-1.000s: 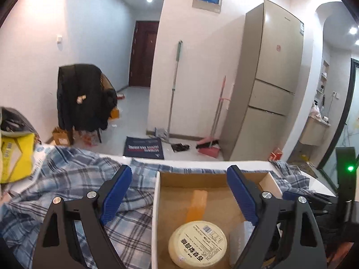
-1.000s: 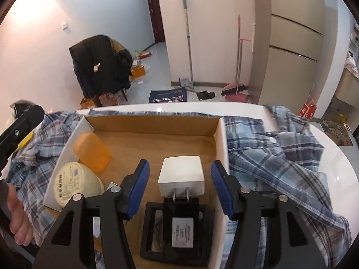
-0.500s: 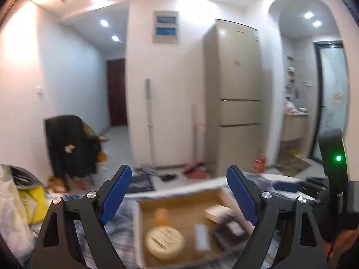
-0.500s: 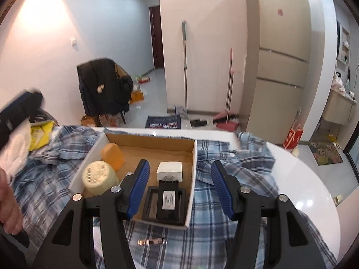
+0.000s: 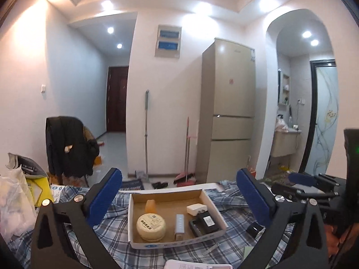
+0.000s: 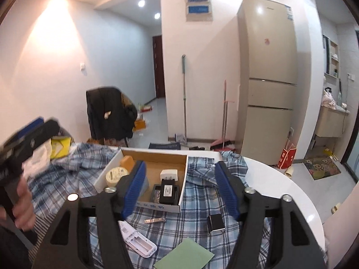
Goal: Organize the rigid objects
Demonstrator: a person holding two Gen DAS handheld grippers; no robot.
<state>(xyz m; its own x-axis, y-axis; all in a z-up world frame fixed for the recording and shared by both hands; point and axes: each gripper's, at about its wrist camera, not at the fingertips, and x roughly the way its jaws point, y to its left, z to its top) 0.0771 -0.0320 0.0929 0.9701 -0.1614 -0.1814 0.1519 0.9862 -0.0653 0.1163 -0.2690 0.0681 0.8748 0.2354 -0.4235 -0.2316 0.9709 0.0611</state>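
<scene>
A shallow cardboard box (image 5: 206,237) (image 6: 182,186) sits on a blue plaid cloth. It holds a round cream tin (image 5: 151,223), an orange block (image 5: 150,206), a silver strip (image 5: 179,223), a white adapter (image 5: 196,208) (image 6: 168,174) and a black device (image 5: 205,222) (image 6: 167,192). My left gripper (image 5: 178,199) is open and empty, raised back from the box. My right gripper (image 6: 180,188) is open and empty, also raised. Loose on the cloth in front of the box lie a nail clipper (image 6: 155,220), a small black box (image 6: 215,223), a white remote (image 6: 136,241) and a green card (image 6: 184,255).
The plaid cloth (image 6: 197,206) covers a round white table (image 6: 291,192). Bags (image 5: 15,201) are piled at the left. A chair with a black jacket (image 5: 67,145), a mop, a broom and a fridge (image 5: 228,116) stand beyond the table.
Both grippers have pulled back and up from the box, which now looks smaller. Loose items on the cloth in front of the box have come into view.
</scene>
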